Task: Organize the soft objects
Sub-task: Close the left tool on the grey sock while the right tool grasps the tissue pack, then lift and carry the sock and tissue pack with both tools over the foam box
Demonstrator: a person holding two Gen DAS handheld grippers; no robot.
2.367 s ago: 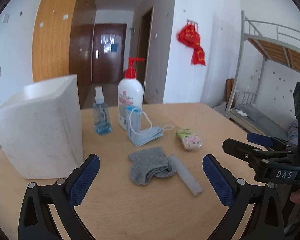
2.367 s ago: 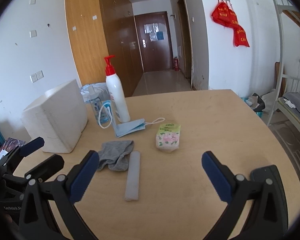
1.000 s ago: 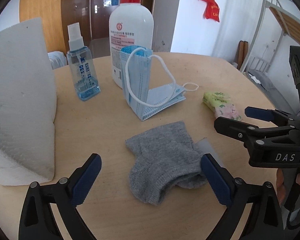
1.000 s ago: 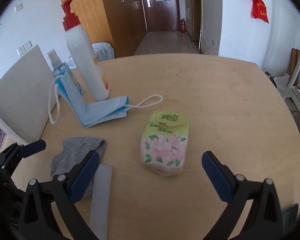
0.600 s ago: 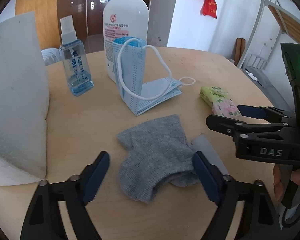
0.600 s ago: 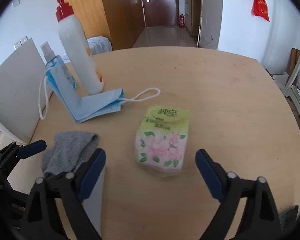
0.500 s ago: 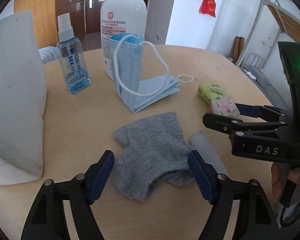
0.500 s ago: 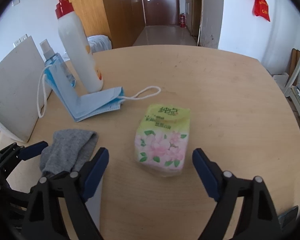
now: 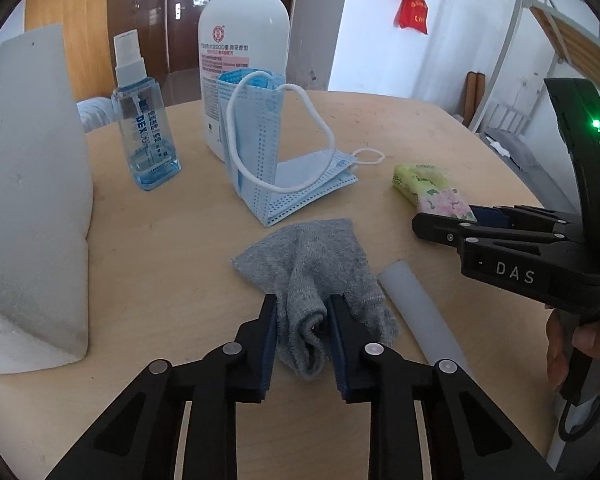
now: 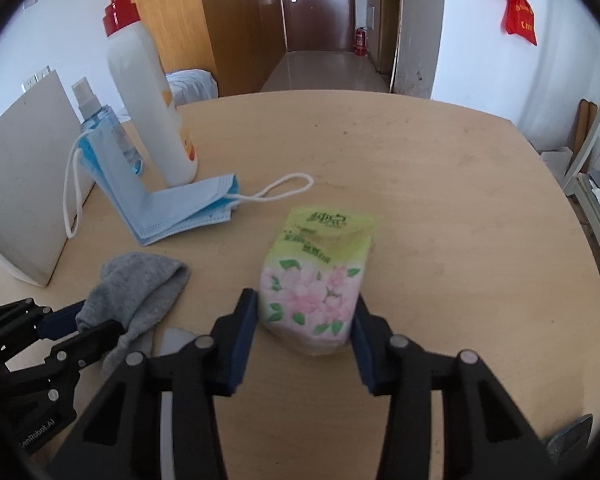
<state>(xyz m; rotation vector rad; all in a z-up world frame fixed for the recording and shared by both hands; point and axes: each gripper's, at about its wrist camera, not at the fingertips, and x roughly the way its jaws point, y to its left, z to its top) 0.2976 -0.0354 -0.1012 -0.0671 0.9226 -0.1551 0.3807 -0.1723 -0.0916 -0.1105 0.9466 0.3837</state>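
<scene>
Pale, round-edged wood forms the table (image 9: 148,240), on which a white foam box (image 9: 28,200), a clear blue spray bottle (image 9: 146,128) and a red-capped pump bottle (image 9: 244,52) are stood at the far left, with a corridor and dark doors seen behind. Half a second ago both sets of tongs were still spread wide on either side of their targets; they have since been drawn in. The left gripper (image 9: 302,320) is now narrowed onto the grey sock (image 9: 312,264), whose knitted fabric is bunched and pinched up between the blue pads, so a grasp appears to have been made while the sock is still lying on the table. The right gripper (image 10: 304,320) has been closed to the sides of the tissue pack (image 10: 316,276), a soft, glossy plastic packet printed with pink flowers and a green top; its pads are seen touching or all but touching the wrapper, and no denting can be made out. From this it is judged that both soft items are ready to be lifted, presumably toward the foam box. Just beside the sock a smooth, translucent white tube (image 9: 420,312) is lying, and a folded blue pleated face mask (image 9: 268,168) with white ear loops is propped against the pump bottle, untouched.
</scene>
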